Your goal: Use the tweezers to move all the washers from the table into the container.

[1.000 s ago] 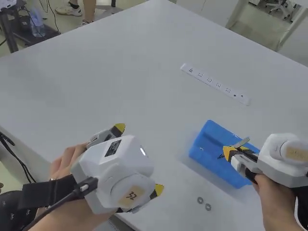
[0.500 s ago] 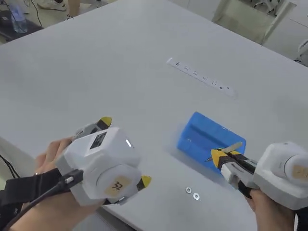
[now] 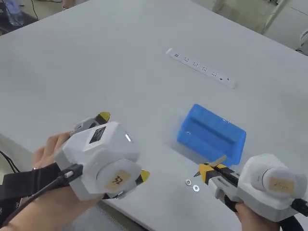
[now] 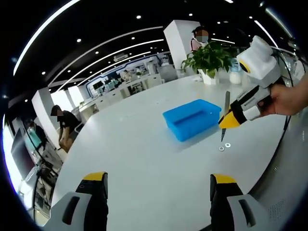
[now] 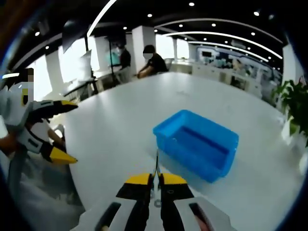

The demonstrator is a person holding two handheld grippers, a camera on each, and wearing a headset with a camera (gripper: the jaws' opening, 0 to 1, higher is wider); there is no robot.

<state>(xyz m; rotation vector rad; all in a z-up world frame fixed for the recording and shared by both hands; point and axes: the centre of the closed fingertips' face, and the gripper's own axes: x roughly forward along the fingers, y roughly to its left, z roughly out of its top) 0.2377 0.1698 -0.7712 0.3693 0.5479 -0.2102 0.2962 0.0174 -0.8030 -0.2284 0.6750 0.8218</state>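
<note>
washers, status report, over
Left hand-held gripper open, holding nothing. Right hand-held gripper shut on tweezers, tips beside two washers on table, near blue container. Nothing in the way.

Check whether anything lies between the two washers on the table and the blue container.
Nothing visible does. The washers lie on bare table a little in front of the container. The tweezers, held in the right gripper, point down close beside the washers and do not block that way.

2 washers (image 3: 196, 188), 1 container (image 3: 211, 132), 1 tweezers (image 3: 217, 160), 1 pwr strip (image 3: 201, 68).
</note>
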